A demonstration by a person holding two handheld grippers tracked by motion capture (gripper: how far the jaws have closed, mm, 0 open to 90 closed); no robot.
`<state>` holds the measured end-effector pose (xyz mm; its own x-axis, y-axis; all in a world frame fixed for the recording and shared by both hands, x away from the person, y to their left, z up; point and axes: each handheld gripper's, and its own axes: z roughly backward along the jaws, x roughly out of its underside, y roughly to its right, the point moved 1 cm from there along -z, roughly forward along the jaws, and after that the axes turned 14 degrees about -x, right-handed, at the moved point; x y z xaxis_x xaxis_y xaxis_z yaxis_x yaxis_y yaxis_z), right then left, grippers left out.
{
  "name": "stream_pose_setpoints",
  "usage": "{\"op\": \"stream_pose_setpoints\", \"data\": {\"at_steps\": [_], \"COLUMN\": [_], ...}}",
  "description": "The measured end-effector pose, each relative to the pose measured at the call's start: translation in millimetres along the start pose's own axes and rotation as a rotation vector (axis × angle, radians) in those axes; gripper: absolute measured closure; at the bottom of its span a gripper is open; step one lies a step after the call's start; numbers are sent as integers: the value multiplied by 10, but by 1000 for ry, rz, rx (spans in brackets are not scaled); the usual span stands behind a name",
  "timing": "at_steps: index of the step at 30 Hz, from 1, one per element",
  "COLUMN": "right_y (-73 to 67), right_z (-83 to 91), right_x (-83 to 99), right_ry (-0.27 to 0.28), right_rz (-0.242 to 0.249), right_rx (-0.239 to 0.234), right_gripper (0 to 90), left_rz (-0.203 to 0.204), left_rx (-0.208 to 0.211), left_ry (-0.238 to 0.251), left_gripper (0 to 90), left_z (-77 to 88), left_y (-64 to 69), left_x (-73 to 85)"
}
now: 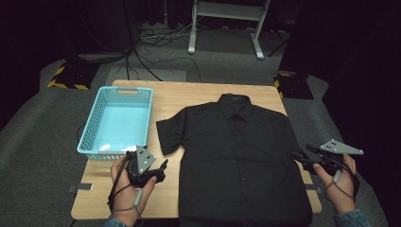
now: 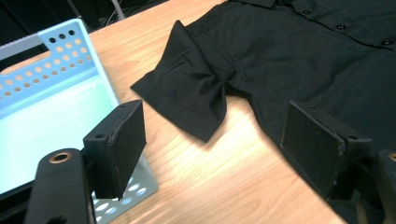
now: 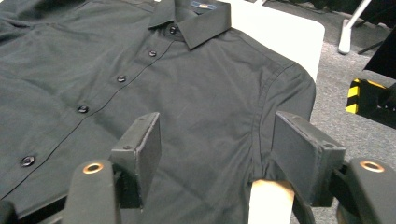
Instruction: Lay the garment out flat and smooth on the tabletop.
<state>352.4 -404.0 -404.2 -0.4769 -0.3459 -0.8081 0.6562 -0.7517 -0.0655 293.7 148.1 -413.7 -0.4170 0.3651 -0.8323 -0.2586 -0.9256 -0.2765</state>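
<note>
- Both grippers hover with jaws apart and nothing between them: left gripper [image 1: 163, 166] beside the black shirt's [image 1: 241, 156] sleeve, right gripper [image 1: 299, 156] at its other edge.
- Shirt lies flat, buttoned, on the wooden surface [image 1: 189, 94]; its collar label [image 3: 203, 6] is unreadable.
- Blue basket [image 1: 94, 142] sits left of it.

A recording studio or lab — black curtains all round, grey carpet floor [image 1: 38, 127], loose black cables [image 1: 151, 42], yellow-and-black striped stand bases [image 1: 68, 75] — a lone pale wooden table [image 1: 189, 94].
</note>
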Motion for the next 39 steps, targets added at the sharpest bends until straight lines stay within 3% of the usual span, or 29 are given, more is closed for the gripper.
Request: {"op": "stream_pose_setpoints", "data": {"at_steps": [11,20,25,39], "right_y": [-75,-82,-67,-6], "right_z": [205,253,252,185], "right_x": [147,316,419,758], "right_ry": [-1,-8,-21,-61], "right_rz": [12,5,-7,-52], "right_rx": [-20,-34,-42,-56], "right_gripper": [300,269,253,223], "left_rz": [-1,8,8,55], "left_rx": [4,13,7,5], "left_ry": [12,11,-2,-80], "left_gripper": [195,192,190,195], "left_z": [232,336,338,266], "left_y": [-244,-419,-506,-734], "left_x": [195,397,539,997]}}
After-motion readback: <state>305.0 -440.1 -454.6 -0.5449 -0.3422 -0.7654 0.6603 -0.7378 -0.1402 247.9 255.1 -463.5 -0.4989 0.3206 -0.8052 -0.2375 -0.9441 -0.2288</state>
